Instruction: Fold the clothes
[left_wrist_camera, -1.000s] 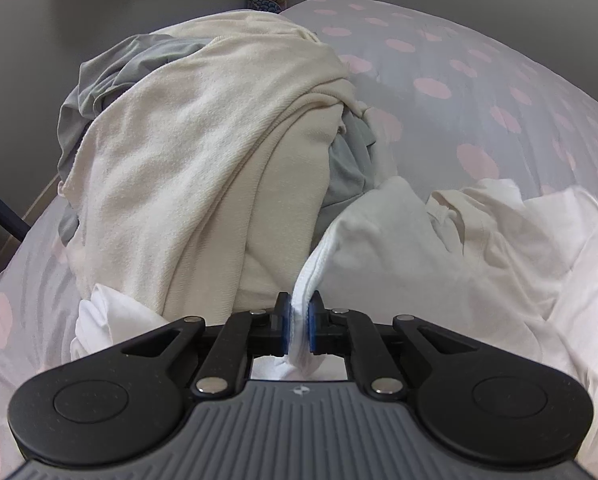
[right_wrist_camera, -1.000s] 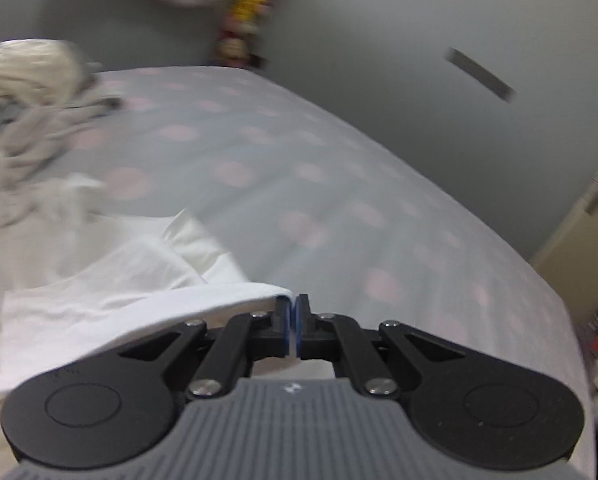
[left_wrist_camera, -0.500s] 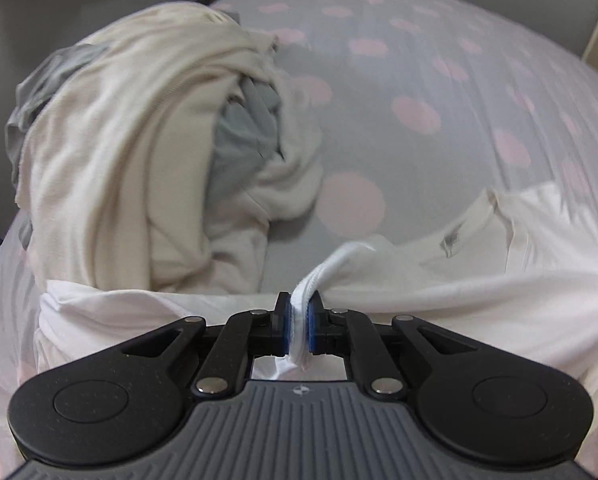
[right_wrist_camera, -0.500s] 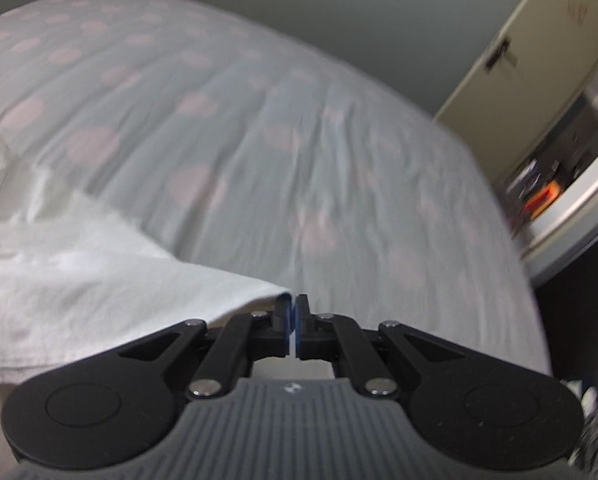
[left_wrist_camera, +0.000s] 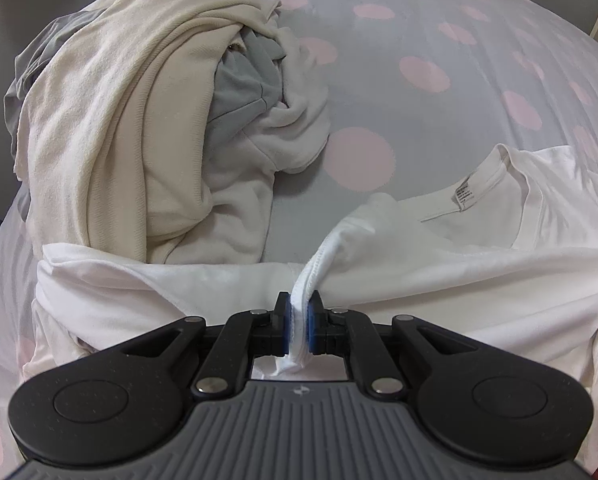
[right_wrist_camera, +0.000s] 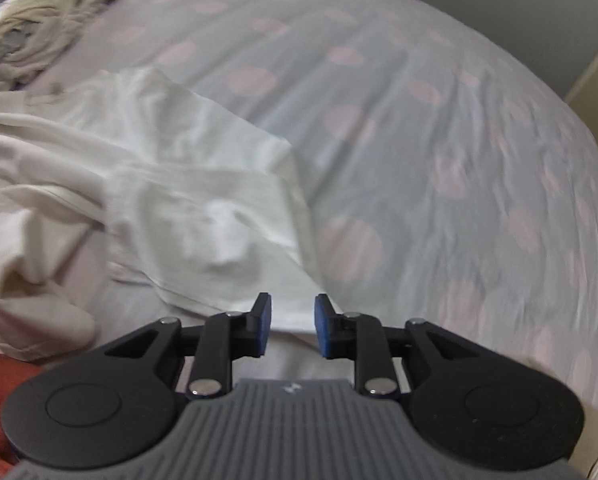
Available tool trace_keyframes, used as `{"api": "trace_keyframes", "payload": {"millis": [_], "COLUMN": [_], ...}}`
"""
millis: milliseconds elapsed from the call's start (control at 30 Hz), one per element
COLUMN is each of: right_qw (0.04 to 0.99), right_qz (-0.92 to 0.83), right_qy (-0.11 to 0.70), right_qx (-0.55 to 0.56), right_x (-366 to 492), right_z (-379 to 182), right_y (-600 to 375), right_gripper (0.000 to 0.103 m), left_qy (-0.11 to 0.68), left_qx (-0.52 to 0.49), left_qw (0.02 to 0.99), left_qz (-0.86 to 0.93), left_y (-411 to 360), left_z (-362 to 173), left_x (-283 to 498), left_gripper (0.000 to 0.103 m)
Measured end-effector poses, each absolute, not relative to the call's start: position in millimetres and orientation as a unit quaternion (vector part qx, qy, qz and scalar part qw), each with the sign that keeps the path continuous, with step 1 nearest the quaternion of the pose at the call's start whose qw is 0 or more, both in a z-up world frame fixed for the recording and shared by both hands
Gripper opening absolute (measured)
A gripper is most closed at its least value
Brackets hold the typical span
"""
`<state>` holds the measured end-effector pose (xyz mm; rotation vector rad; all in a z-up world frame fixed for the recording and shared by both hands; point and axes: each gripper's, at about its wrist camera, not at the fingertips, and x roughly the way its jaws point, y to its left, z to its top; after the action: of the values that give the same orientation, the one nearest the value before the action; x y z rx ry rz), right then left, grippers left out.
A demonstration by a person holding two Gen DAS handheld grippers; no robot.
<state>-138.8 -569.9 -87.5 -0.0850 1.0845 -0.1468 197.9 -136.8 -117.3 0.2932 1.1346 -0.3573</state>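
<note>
A bed (left_wrist_camera: 479, 32) covered in a grey sheet with pink dots fills both views, and the white T-shirt (left_wrist_camera: 439, 272) being folded lies spread across the lower half of the left wrist frame, its collar and label toward the right. The left claw (left_wrist_camera: 298, 322) is clamped on a bunched hem of that shirt, a thick strip of it pinched between the blue pads. The right claw (right_wrist_camera: 293, 326) stands open with nothing between its pads, hovering just above the shirt's near edge (right_wrist_camera: 235, 240) at the bottom centre of its own blurred view. With only one side gripped, any pull from the left would likely drag the cloth askew and ruck up the part already laid flat. The unfolded pile of cream and grey clothes (left_wrist_camera: 139, 120) sits in the upper left of the left wrist frame, resting on the shirt's far edge; tugging could topple it onto the shirt or snag the fabric beneath it. The bunched grip may also leave a twisted hem once let go.
</note>
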Motion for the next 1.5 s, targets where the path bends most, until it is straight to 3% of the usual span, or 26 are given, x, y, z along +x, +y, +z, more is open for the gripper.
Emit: {"api": "trace_keyframes", "payload": {"millis": [167,300,400,600,767,1000,1100,1167,1267,1500], "right_qw": [0.882,0.887,0.885,0.864,0.844,0.836,0.836,0.839,0.852,0.908], "right_qz": [-0.019,0.026,0.063,0.127,0.189,0.232,0.238,0.234,0.213,0.093], "right_qy": [0.465,0.448,0.442,0.452,0.464,0.473,0.475,0.474,0.459,0.37], "right_qx": [-0.076,-0.11,-0.13,-0.18,-0.193,-0.156,-0.138,-0.131,-0.134,-0.172], "right_x": [-87,-16,38,123,155,165,157,151,139,84], "right_z": [-71,-89,-108,-148,-174,-196,-198,-197,-187,-110], "right_y": [-541,-519,-507,-489,-481,-490,-493,-489,-484,-480], "right_gripper": [0.028,0.029,0.042,0.042,0.05,0.05,0.037,0.016,0.009,0.008], "left_qy": [0.542,0.547,0.552,0.561,0.567,0.575,0.579,0.577,0.57,0.522], "left_qx": [0.125,0.123,0.121,0.126,0.122,0.114,0.11,0.106,0.103,0.087], "left_qw": [0.815,0.812,0.809,0.8,0.796,0.794,0.793,0.795,0.801,0.83], "left_qz": [-0.164,-0.164,-0.164,-0.17,-0.172,-0.16,-0.155,-0.152,-0.154,-0.174], "left_y": [-132,-131,-130,-130,-128,-129,-129,-130,-130,-125], "left_z": [-124,-129,-132,-139,-141,-144,-146,-144,-139,-96], "left_x": [201,201,204,212,215,218,219,220,217,203], "left_gripper": [0.006,0.006,0.006,0.006,0.006,0.007,0.007,0.007,0.006,0.006]}}
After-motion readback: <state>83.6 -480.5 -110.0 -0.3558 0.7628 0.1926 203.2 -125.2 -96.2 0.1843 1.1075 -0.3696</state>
